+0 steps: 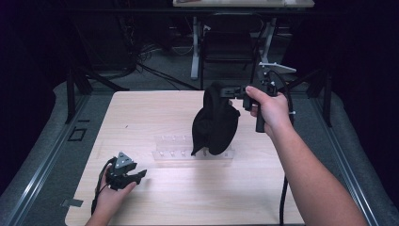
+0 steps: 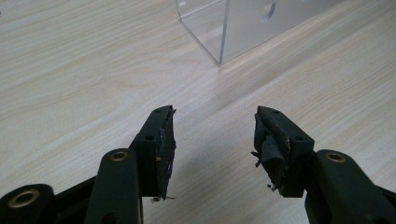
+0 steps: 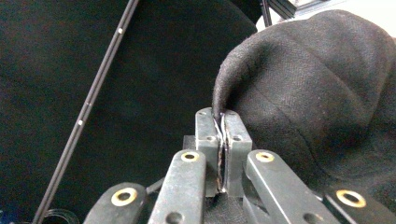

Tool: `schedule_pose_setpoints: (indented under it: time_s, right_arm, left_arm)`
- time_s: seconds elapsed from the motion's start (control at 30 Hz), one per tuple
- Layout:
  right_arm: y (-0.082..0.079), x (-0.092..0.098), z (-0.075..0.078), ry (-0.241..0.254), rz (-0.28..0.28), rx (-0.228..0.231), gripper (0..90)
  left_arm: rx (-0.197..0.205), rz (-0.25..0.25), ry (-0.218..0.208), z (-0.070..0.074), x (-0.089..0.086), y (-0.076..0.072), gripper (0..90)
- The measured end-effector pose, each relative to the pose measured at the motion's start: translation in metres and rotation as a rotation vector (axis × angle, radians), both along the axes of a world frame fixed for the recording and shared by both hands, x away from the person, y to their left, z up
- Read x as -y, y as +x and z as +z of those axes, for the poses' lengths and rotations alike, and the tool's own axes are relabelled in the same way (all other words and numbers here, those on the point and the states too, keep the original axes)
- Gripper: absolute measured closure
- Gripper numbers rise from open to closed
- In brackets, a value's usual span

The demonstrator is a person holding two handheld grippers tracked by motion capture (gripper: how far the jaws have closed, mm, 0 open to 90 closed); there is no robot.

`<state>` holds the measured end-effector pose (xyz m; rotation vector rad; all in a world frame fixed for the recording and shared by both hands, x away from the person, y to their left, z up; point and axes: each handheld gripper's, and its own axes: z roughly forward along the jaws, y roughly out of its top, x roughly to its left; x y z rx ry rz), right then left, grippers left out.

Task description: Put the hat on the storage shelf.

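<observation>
Hanging from the right gripper (image 1: 234, 91), a black cloth (image 1: 215, 123) is held in the air above the far middle of a pale wooden table (image 1: 155, 117). The jaws are clamped together on a folded edge of the cloth, as the right gripper view shows up close: the hem (image 3: 219, 109) is pinched between the two flat pads. What kind of garment or bag it is cannot be made out; it droops in a rounded, bunched shape. Its lower end covers part of a clear plastic rack (image 1: 175, 151) lying across the table's middle, and whether it touches the rack is hard to tell. The right hand (image 1: 269, 109) grips the tool's handle, with a cable trailing down past the forearm.

Near the front left corner, the left gripper (image 1: 139, 174) rests low over the table in the left hand (image 1: 110, 195), well apart from the cloth. Its jaws stand wide apart with nothing between them, only bare wood. In the left gripper view, frayed padding shows on both pads (image 2: 270, 149), and a corner of the clear rack (image 2: 224, 28) is cut off by the top edge. Beyond the table the room is dark, with furniture legs and cables dimly visible.
</observation>
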<state>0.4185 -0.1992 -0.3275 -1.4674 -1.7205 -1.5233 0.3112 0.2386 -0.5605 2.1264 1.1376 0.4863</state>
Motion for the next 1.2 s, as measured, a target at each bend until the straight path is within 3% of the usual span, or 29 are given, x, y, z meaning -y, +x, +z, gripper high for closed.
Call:
schedule_pose_setpoints:
  time_s: [0.13, 0.5, 0.8, 1.2]
  right_arm:
    - [0.0, -0.006, -0.001, 0.001, 0.015, 0.0, 87.9]
    - [0.003, -0.017, -0.009, 0.044, 0.024, -0.007, 87.4]
    - [0.005, -0.022, -0.012, 0.056, 0.032, -0.009, 87.3]
    - [0.005, -0.024, -0.012, 0.053, 0.042, -0.006, 86.4]
  left_arm:
    - [0.005, -0.005, -0.012, 0.003, 0.003, -0.001, 49.3]
    - [0.073, -0.072, -0.05, 0.025, 0.022, -0.002, 50.3]
    - [0.12, -0.163, -0.048, 0.044, 0.053, -0.003, 52.6]
    - [0.155, -0.234, -0.056, 0.066, 0.088, 0.001, 54.2]
